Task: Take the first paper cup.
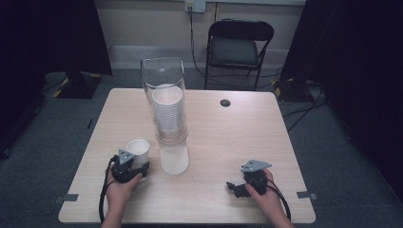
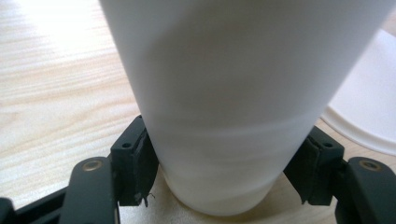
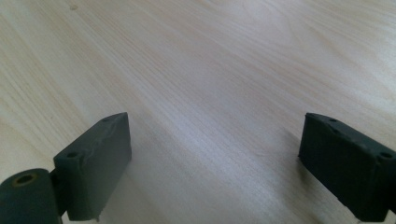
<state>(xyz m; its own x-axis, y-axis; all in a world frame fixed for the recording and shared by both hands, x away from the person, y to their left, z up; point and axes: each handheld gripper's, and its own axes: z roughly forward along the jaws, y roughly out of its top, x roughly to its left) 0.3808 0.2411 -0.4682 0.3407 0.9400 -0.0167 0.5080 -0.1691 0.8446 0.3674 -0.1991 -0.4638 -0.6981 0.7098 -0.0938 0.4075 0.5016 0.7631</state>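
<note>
Left gripper has its jaws clamped on the base of a white paper cup standing upright on the table just beside the clear cup dispenser, presumably for steadying, while right gripper rests apart, jaws spread, idle.

- One tabletop, of pale wood.
- One clear tube, upright on it, holding one stack of white cups; the number in the stack cannot be told.
- One single white cup standing apart from the stack, and one white cup under the tube's foot.
- Two claws: the left claw and the right claw.
- Two hands, the left hand and the right hand.
- One folding chair beyond the tabletop.
- One dark round hole in the tabletop.
</note>
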